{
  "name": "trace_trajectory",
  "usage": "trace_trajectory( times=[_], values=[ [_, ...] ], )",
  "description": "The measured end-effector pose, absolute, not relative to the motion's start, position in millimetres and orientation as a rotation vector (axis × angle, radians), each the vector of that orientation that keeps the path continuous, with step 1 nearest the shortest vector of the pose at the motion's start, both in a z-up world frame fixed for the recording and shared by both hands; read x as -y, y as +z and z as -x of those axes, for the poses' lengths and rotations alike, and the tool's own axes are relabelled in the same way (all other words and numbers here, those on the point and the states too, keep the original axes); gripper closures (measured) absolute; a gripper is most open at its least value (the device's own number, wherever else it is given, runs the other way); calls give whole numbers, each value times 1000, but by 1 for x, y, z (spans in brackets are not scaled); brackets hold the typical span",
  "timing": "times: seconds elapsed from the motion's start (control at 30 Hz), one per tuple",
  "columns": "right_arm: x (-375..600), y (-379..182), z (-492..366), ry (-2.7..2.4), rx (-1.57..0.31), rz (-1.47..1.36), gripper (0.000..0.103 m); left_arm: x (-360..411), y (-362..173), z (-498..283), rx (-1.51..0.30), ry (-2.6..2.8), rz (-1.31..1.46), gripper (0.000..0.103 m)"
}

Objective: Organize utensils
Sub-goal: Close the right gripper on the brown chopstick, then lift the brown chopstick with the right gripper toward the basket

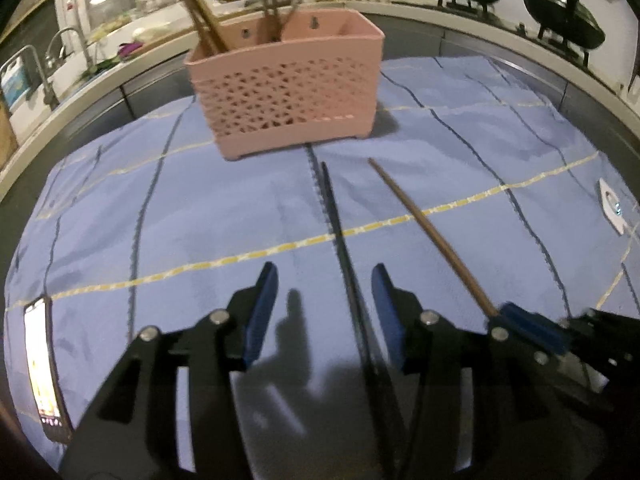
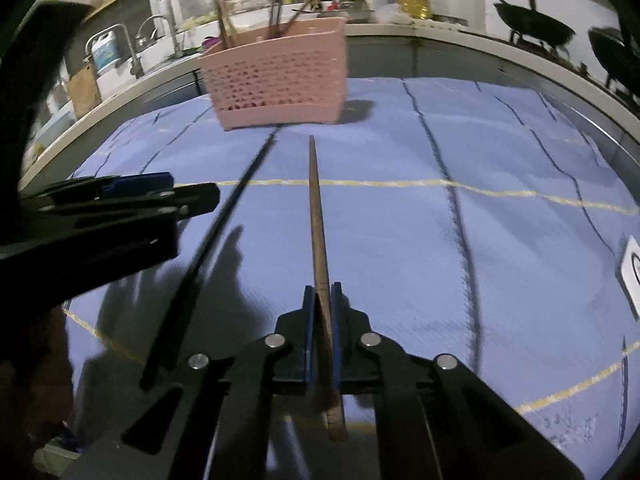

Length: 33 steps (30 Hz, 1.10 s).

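- Right wrist view shows your right gripper (image 2: 322, 294) pinching the brown chopstick (image 2: 318, 216) near its thick end, tip aimed toward the pink utensil basket (image 2: 276, 76) at the far edge of the blue cloth (image 2: 500, 240).
- Keep that pinch firm; the stick is long and will likely swing if you tilt fast.
- Your left gripper (image 1: 325, 304) is spread wide, straddling the black chopstick (image 1: 334, 216) lying on the cloth.
- Lower the left fingers (image 1: 264, 312) until they flank the stick, then close squarely.
- Lift the brown tip above the basket rim before going forward, then aim for the compartment already holding wooden chopsticks (image 1: 200, 12).
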State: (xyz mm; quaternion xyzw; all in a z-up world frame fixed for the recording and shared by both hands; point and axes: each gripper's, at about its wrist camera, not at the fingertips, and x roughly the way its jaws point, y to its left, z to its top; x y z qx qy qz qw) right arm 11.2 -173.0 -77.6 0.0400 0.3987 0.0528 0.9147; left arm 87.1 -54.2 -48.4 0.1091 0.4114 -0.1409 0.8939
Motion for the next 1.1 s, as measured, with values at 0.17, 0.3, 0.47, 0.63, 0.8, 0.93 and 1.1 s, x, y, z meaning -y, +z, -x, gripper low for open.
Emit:
trace_trajectory(
  times=[0.17,0.3,0.47,0.63,0.8,0.93,1.1],
  values=[
    [183,-78,2,149,-839,-136,95,57,-65,-90,-876,-288,-229,61],
    [185,-77,0,162,-839,-170,94,47,-65,-79,-860,-322,-237,92],
    [180,-77,-2,179,-837,-187,94,22,-67,-63,-852,-314,-242,96],
    [178,-77,-7,183,-836,-179,92,-3,-67,-52,-869,-303,-205,83],
    [177,-76,-10,178,-841,-191,90,-5,-66,-61,-887,-296,-182,74],
    [175,-76,-11,177,-842,-174,89,7,-65,-73,-880,-290,-218,73],
    [175,-76,-14,167,-845,-175,89,13,-64,-86,-873,-272,-215,73]
  ],
)
